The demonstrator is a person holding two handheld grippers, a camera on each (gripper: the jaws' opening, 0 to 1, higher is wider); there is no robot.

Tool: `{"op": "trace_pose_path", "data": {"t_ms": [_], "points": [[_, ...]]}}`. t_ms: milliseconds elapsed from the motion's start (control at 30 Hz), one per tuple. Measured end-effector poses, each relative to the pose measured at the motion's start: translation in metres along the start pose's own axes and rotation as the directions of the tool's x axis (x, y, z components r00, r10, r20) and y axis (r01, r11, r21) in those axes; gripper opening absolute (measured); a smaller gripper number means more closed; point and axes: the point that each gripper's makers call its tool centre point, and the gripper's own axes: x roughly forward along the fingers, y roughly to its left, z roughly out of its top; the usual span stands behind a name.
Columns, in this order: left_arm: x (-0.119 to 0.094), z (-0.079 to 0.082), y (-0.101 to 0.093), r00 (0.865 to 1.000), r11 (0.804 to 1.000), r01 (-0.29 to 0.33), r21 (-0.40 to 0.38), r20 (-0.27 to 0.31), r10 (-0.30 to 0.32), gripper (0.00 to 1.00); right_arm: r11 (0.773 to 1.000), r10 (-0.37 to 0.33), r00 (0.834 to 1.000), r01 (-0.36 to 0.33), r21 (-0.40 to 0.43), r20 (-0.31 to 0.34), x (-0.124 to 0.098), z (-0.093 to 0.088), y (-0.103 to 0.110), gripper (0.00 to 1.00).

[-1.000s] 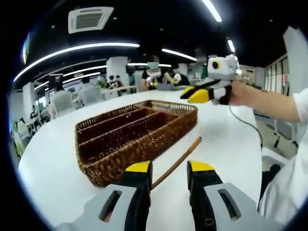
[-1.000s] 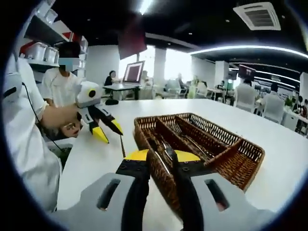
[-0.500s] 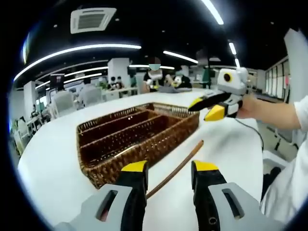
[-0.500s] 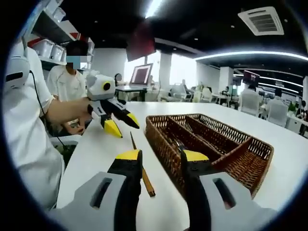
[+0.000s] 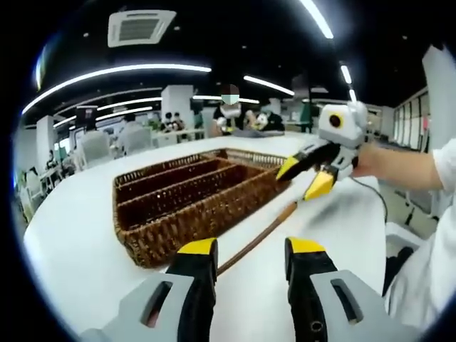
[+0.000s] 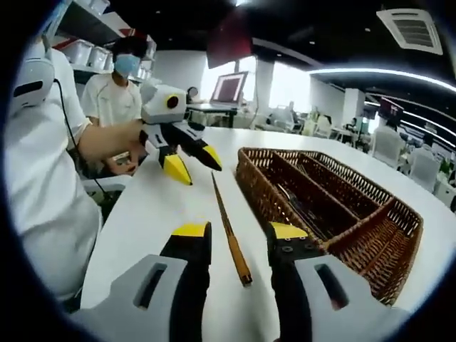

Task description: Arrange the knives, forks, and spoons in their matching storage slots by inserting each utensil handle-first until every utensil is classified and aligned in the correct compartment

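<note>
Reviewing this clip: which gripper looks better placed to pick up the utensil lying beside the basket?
Probably the right gripper. Its open jaws already straddle the near end of the utensil on the table, beside the basket. The left gripper is open too, hovering above the far end.

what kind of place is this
Probably an open-plan office or lab: long ceiling light strips, a ceiling air vent, people seated at desks, storage bins on shelves.

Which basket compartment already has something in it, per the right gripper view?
The long compartment nearest the brown stick: a thin utensil lies along its floor. The other compartments of the wicker basket look empty.
</note>
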Motion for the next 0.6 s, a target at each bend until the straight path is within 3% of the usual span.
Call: {"op": "trace_pose_path", "data": {"t_ms": [300, 600], "points": [[-0.005, -0.001, -0.004, 0.999, 1.0, -0.001, -0.012, 0.044, 0.001, 0.41, 0.998, 0.057, 0.992, -0.061, -0.032, -0.112, 0.012, -0.012, 0.008, 0.3], [-0.005, -0.004, -0.006, 0.999, 1.0, 0.008, -0.017, 0.044, -0.008, 0.42, 0.997, 0.068, 0.981, -0.075, -0.029, -0.179, 0.018, -0.021, 0.007, 0.24]]}}
